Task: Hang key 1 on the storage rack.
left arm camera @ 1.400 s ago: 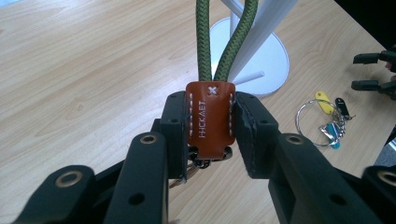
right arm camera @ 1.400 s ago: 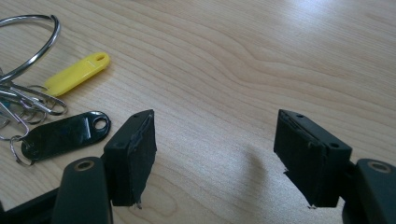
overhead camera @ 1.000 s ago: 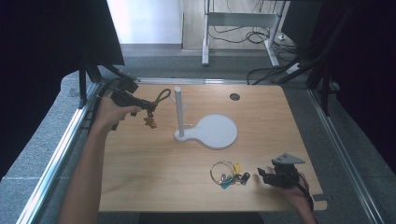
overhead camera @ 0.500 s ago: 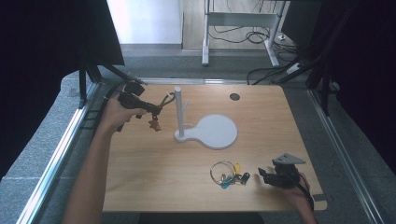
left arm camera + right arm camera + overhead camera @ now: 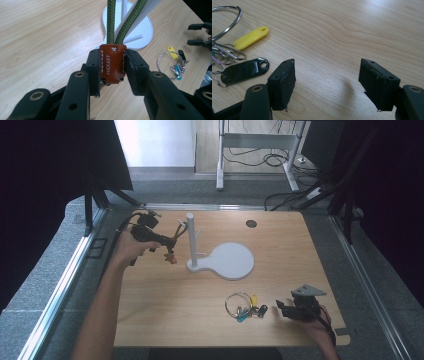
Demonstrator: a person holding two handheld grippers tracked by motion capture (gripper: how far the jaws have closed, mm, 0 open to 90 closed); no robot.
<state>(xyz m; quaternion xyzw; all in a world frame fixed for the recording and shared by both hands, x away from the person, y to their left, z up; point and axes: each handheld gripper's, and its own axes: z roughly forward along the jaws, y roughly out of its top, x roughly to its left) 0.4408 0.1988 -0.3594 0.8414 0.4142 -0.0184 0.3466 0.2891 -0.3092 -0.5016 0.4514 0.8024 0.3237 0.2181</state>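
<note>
The keychain with the brown leather tag (image 5: 112, 63) sits between the two black jaws of the left gripper (image 5: 112, 72), which are closed on the tag from both sides. The leather is smooth, with white stitches along its edges and small pale letters pressed in it. From its top a thick green braided cord (image 5: 111, 22) rises in a loop. In the high view the left gripper (image 5: 167, 241) is held above the far left part of the wooden table (image 5: 165, 305), close to the white stand (image 5: 222, 260). This stand has a thin upright pole with short side pegs and a flat round base, all matte white.

The right gripper (image 5: 327, 82) rests low at the near right corner of the table, its jaws wide apart with nothing between them. Just beside it lies a key bunch (image 5: 245, 306): a big metal ring (image 5: 224, 22), a yellow plastic tag (image 5: 250, 37), a glossy black tag (image 5: 243, 71) and some small wire rings.
</note>
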